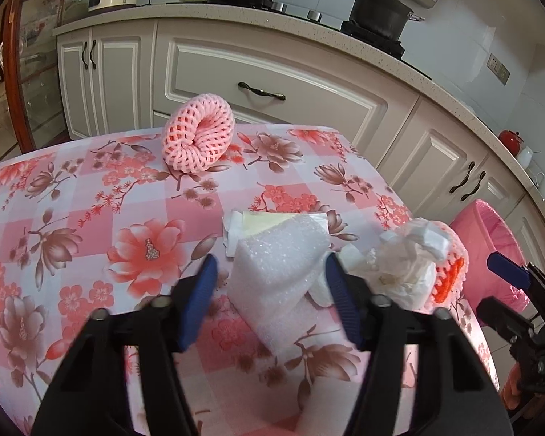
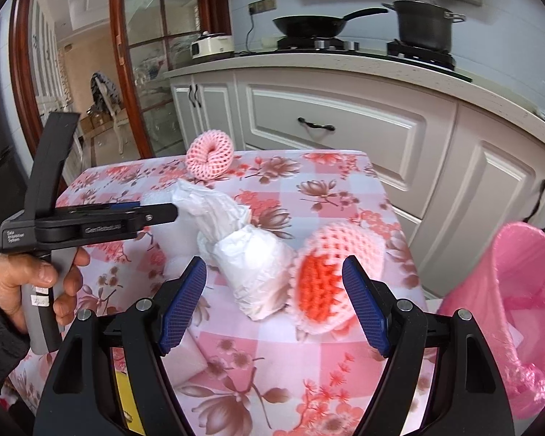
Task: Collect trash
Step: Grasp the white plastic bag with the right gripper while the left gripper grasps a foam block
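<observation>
Two pairs of tongs hang released over the floral pink-checked worktop (image 1: 91, 200): the left tongs (image 1: 272, 272) straddle a folded white foam sheet (image 1: 276, 265) without pressing it, the right tongs (image 2: 274, 279) flank a crumpled white paper wad (image 2: 254, 272) and an orange-lined pink foam net sleeve (image 2: 327, 276).

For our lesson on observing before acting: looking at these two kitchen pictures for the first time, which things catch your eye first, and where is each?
The floral pink tablecloth dominates both views. On it, the left gripper straddles a white foam sheet, while the right gripper faces a crumpled white paper wad and a pink foam net with an orange inside. A rolled pink foam net sits at the far edge, and a pink-lined bin stands right of the table.
</observation>
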